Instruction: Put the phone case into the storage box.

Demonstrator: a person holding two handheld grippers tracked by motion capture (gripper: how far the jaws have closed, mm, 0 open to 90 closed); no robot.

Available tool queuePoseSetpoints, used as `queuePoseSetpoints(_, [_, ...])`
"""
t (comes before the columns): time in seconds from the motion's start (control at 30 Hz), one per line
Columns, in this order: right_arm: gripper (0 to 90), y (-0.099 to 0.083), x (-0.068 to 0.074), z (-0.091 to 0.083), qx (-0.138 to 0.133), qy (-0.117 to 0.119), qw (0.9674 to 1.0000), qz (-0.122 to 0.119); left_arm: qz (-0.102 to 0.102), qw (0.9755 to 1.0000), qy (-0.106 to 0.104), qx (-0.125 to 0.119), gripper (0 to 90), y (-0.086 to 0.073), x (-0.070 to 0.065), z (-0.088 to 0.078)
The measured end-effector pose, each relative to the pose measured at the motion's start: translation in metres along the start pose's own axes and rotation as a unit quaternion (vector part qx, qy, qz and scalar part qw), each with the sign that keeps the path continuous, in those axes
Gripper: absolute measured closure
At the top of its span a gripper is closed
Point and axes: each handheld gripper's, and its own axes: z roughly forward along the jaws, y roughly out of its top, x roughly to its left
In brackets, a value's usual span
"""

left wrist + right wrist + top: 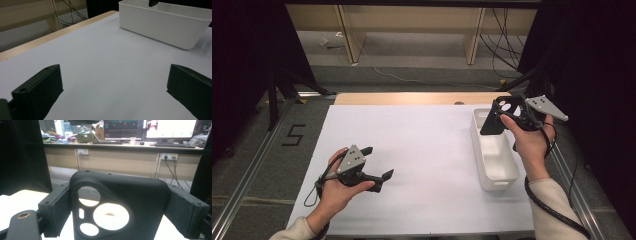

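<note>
right tool (501, 114) clamps black phone case (498, 118) upright, camera holes topmost; left tool (379, 163) gapes wide.

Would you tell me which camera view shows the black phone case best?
The right gripper view: the phone case sits close up, clamped between the right tongs, its camera cutouts clear. The high view shows it small and dark above the white bin. The left gripper view catches just a dark tip over the bin's rim.

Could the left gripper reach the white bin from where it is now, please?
Probably yes: the left gripper is open and unladen, with bare white table between it and the white bin.
</note>
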Motion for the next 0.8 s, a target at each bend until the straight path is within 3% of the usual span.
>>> queuePoseSetpoints(0.8, [15.6,-0.004,0.001,0.012,0.015,-0.004,0.9999,-0.006,0.001,1.0,0.0,0.001,0.0,0.0,0.0,0.001])
